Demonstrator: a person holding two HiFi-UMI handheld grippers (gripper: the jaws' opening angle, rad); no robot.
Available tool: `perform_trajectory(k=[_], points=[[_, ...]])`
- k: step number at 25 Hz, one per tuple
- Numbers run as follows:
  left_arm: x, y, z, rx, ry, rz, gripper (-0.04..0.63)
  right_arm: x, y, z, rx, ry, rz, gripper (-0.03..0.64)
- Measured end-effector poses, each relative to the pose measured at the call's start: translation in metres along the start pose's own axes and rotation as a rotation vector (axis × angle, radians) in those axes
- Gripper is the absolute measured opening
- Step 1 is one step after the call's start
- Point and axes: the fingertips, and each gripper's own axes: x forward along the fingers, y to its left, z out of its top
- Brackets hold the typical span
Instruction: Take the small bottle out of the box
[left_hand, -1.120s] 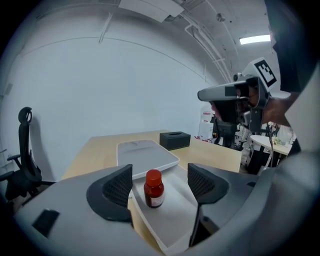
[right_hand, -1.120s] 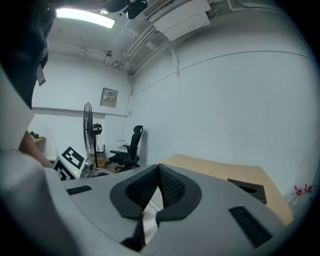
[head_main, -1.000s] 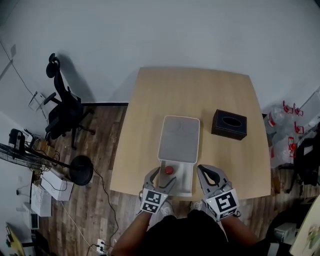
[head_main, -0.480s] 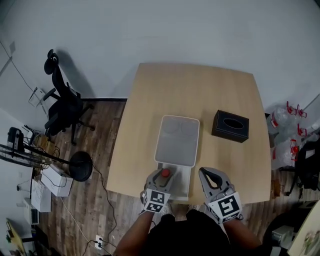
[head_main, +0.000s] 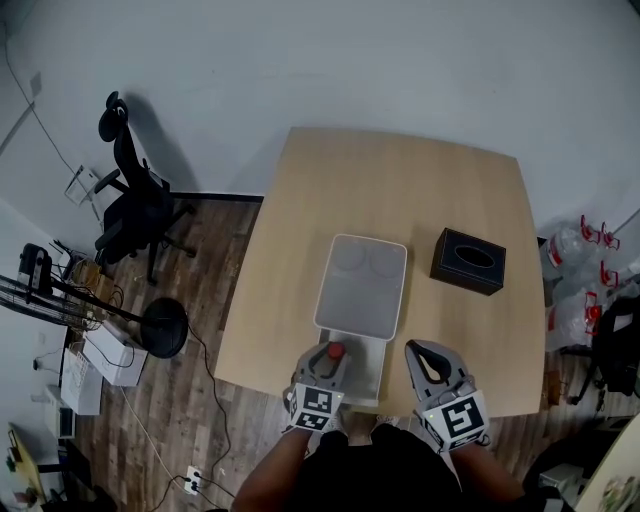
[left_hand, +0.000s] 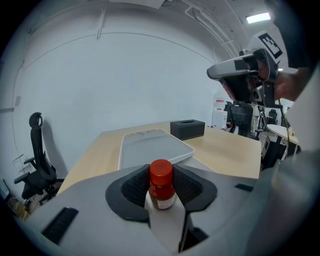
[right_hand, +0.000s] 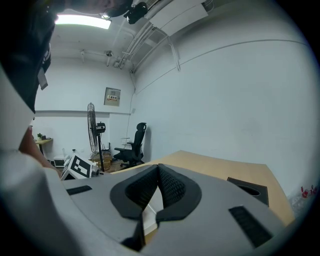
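Note:
A small bottle (head_main: 336, 351) with a red cap (left_hand: 161, 171) stands in the near end of a white box (head_main: 371, 377) at the table's front edge. My left gripper (head_main: 330, 358) reaches into the box. Its jaws are closing, with the bottle (left_hand: 161, 192) between the black pads, which touch its sides. The box's grey-white lid (head_main: 362, 288) lies over the far part of the box. To the right of the box my right gripper (head_main: 429, 357) hangs over the table edge, its pads (right_hand: 158, 170) met with nothing between them.
A black tissue box (head_main: 468, 261) sits on the wooden table (head_main: 400, 190) to the right of the lid. An office chair (head_main: 135, 205), a floor fan (head_main: 160, 335) and cables stand on the floor to the left. Bottles and bags lie at the right (head_main: 585, 285).
The left gripper's jaws have drawn in from wide apart to close against the bottle. The right gripper stays beside the box.

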Motion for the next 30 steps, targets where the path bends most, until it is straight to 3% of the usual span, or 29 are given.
perform_trajectory(k=[8,21,26,30], points=[[-0.03,0.004,0.054,0.005,-0.124,0.023,0.152,-0.004,0.002,-0.003,0.003,-0.005,-0.007,0.014],[-0.114,0.02,0.186,0.055,-0.447,0.071,0.152,0.006,0.002,0.012,-0.029,-0.054,0.007,0.014],[-0.146,0.028,0.217,-0.019,-0.541,0.068,0.152,0.01,0.009,0.02,-0.045,-0.071,0.026,0.014],[-0.164,0.031,0.225,-0.006,-0.563,0.082,0.152,0.012,0.016,0.025,-0.058,-0.083,0.038,0.014]])
